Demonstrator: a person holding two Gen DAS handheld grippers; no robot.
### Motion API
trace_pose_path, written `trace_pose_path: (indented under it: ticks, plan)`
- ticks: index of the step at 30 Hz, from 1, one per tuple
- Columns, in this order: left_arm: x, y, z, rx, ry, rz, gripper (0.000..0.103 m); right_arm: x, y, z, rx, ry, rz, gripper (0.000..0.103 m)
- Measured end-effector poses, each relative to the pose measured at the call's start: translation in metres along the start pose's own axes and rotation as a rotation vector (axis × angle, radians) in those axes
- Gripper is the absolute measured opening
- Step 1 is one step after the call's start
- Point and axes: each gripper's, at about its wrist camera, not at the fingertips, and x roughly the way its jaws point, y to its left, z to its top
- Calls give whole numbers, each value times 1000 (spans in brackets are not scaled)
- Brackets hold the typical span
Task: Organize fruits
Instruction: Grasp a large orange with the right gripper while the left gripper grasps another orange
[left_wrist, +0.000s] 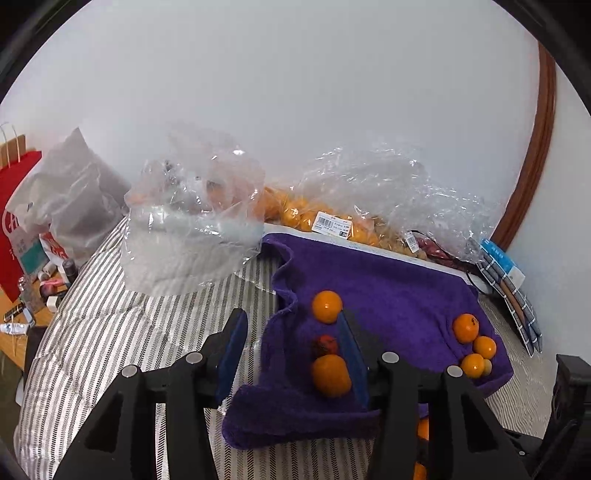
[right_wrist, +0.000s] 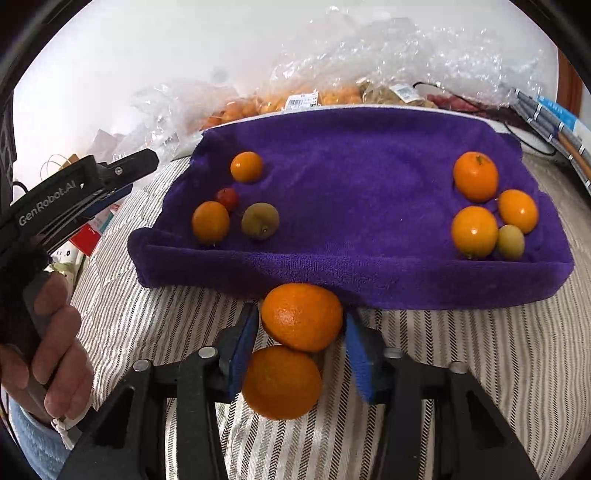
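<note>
A purple towel (right_wrist: 351, 177) lies on the striped bedding. At its left are two small oranges (right_wrist: 246, 167), a red fruit (right_wrist: 226, 198) and a green fruit (right_wrist: 260, 220). At its right is a group of three oranges (right_wrist: 475, 176) and a small green fruit (right_wrist: 510, 241). Two big oranges lie in front of the towel; my right gripper (right_wrist: 301, 334) is open around the farther one (right_wrist: 302, 316), the nearer one (right_wrist: 281, 382) sits between the fingers. My left gripper (left_wrist: 291, 354) is open and empty above the towel's left edge, near an orange (left_wrist: 330, 374).
Clear plastic bags (left_wrist: 192, 218) with more oranges (left_wrist: 295, 212) lie behind the towel against the wall. A red paper bag (left_wrist: 14, 206) and small items stand at the left. Blue and grey packets (left_wrist: 509, 273) lean at the right.
</note>
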Motion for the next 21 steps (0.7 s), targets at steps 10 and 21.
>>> trace_pose_path:
  ticks: [10,21]
  plan:
    - [0,-4,-8,17,18,-29,48,-53,-26,-1,52,-112,35,42]
    - [-35,-79,-64,252,165,-308,52,-127,-93,-43,75,-217,-99,42]
